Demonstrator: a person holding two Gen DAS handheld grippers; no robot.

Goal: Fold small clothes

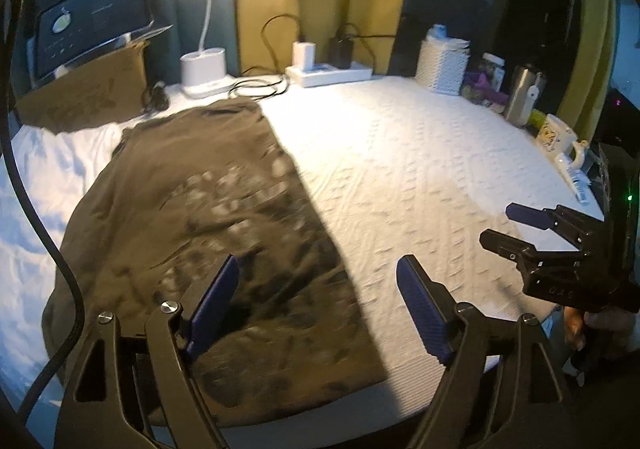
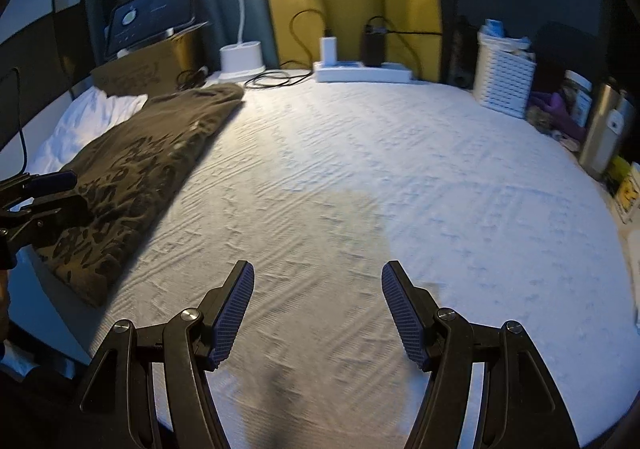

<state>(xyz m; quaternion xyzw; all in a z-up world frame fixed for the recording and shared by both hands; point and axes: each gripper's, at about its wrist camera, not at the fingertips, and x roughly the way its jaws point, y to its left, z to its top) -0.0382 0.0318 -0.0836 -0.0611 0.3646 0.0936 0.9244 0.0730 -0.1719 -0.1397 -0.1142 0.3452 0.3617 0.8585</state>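
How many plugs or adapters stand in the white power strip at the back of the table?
2. On the power strip, a white adapter stands at its left end and a black adapter near the middle. Nothing else appears plugged in.

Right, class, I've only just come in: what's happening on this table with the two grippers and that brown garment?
A person is working with two hand-held grippers over a table covered in a white cloth. A brown patterned garment lies folded into a long strip on the left part of the table. The left gripper is open above the garment's near edge with nothing between its fingers. The right gripper is open too, over bare cloth, holding nothing.
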